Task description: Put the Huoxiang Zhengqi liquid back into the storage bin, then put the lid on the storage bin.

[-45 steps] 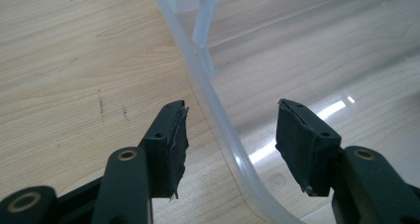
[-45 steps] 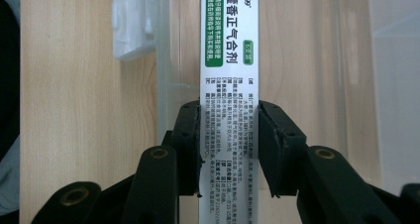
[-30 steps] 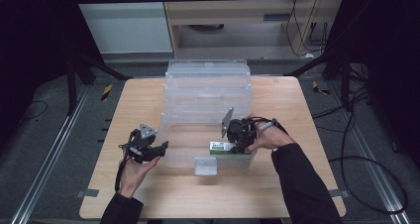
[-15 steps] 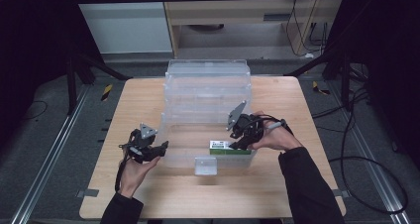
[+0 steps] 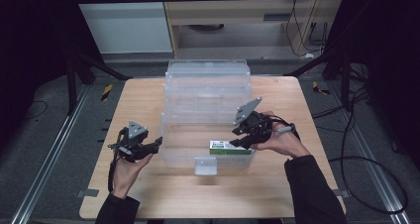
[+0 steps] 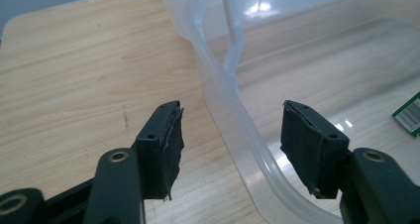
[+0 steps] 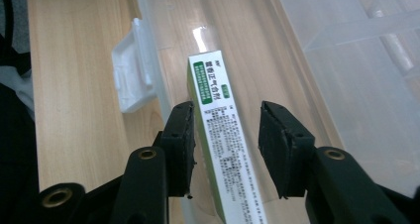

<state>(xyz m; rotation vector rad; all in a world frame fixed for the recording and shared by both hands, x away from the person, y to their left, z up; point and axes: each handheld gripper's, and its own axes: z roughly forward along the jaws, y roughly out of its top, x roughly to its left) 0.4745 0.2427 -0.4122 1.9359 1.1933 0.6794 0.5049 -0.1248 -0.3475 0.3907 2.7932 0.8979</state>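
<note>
A clear plastic bin (image 5: 183, 144) stands in the middle of the wooden table (image 5: 138, 100). Inside it, at the front right, a green and white carton (image 5: 230, 147) lies flat on the floor. My right gripper (image 5: 238, 143) reaches down into the bin. Its jaws are open on either side of the carton (image 7: 218, 120), with a gap at the right jaw (image 7: 225, 112). My left gripper (image 5: 156, 143) is open at the bin's left side. Its jaws (image 6: 233, 112) straddle the bin's rim (image 6: 225, 70), one outside and one inside. A corner of the carton (image 6: 410, 114) shows at the right.
The bin's clear lid (image 5: 207, 70) stands open behind it. A white latch (image 5: 205, 165) hangs on the bin's front wall, left of the carton (image 7: 131, 68). Bare wood lies left and in front of the bin. Dark floor and cables (image 5: 356, 149) surround the table.
My right gripper has drawn back a little to the right and up, while the carton stays on the bin floor. The left gripper has not moved.
</note>
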